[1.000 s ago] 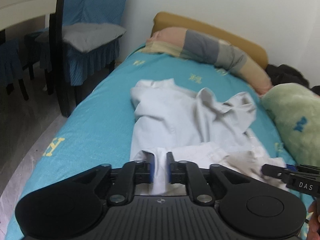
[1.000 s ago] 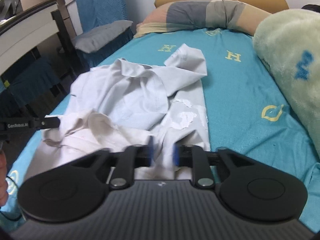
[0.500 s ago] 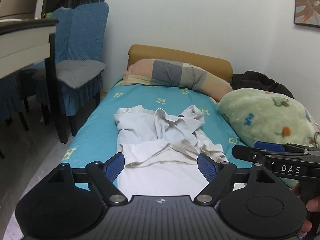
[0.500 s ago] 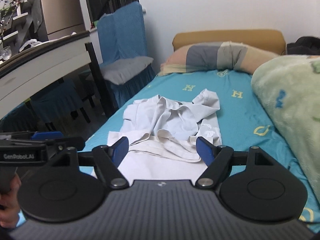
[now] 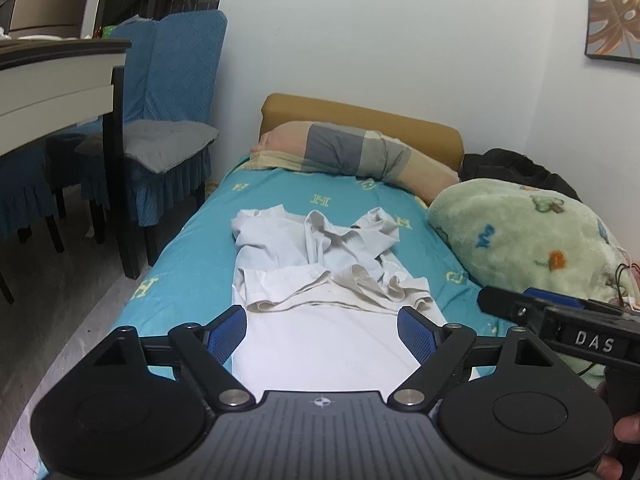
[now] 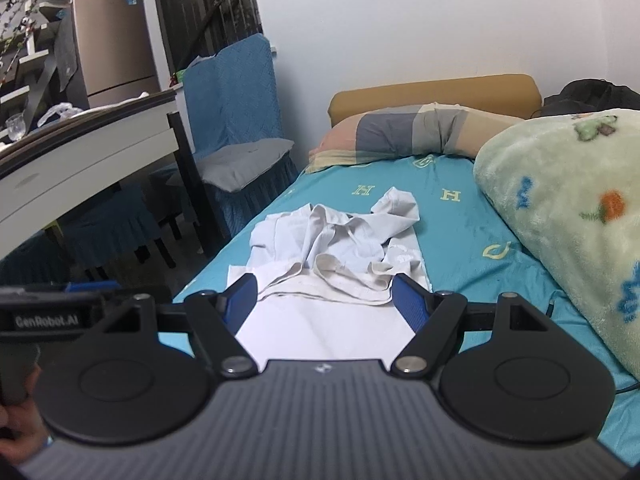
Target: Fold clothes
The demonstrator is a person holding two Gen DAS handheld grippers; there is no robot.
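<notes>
bed: the bed (image 5: 192, 264) has a bright blue sheet with yellow letters on it. it holds the clothes, a striped pillow (image 5: 356, 154) at the far end and a fluffy green blanket (image 5: 528, 236) on the right side.
clothes: the clothes (image 5: 320, 264) lie in the middle of the bed, between the blue chair's side and the green blanket.
how the clothes look: pale grey-white shirt cloth. the far part is bunched and wrinkled, with a sleeve (image 6: 396, 202) sticking up. the near part (image 6: 328, 328) is flat, smooth and white. a creamy hem edge (image 5: 332, 296) runs across where the two parts meet.
left hand-held gripper: the left hand-held gripper (image 5: 322, 332) has its blue fingers spread wide apart. it hangs over the near flat part and holds nothing.
right hand-held gripper: the right hand-held gripper (image 6: 324, 300) is spread wide too, with nothing in it, above the same near edge.
beside the bed: a blue chair (image 5: 172, 128) with a grey cushion, and a white worktop (image 5: 52, 88).
</notes>
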